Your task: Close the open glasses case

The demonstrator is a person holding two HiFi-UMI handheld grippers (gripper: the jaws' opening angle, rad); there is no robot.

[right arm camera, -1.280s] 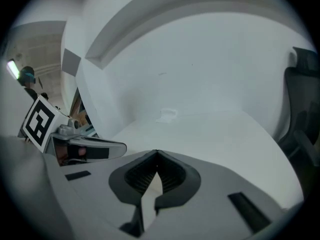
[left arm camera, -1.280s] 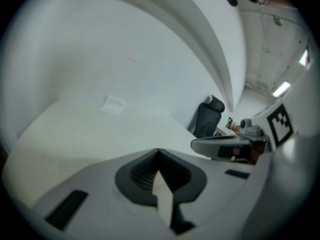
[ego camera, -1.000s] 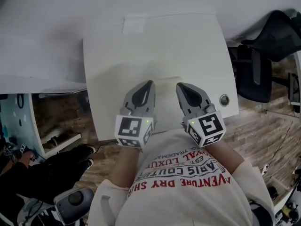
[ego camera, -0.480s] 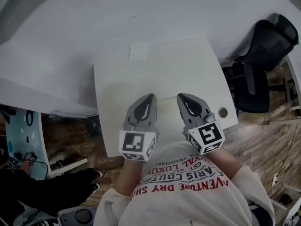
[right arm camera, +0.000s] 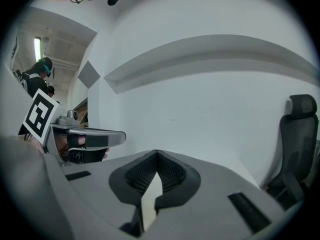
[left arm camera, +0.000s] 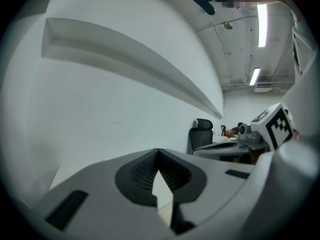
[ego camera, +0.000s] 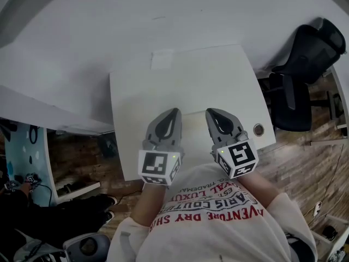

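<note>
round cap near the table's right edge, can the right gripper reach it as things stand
Probably yes. The round cap sits on the bare table just to the right of the right gripper, with nothing between them. The jaws are shut and empty.

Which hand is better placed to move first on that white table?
Neither stands out: the left tongs and right tongs hang level, side by side, both shut and empty, over the near edge of the table. Either could start.

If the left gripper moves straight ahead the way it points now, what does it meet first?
Probably the white wall behind the table. The left gripper, shut and empty, shows nothing nearer in its line, though depth is unclear.
</note>
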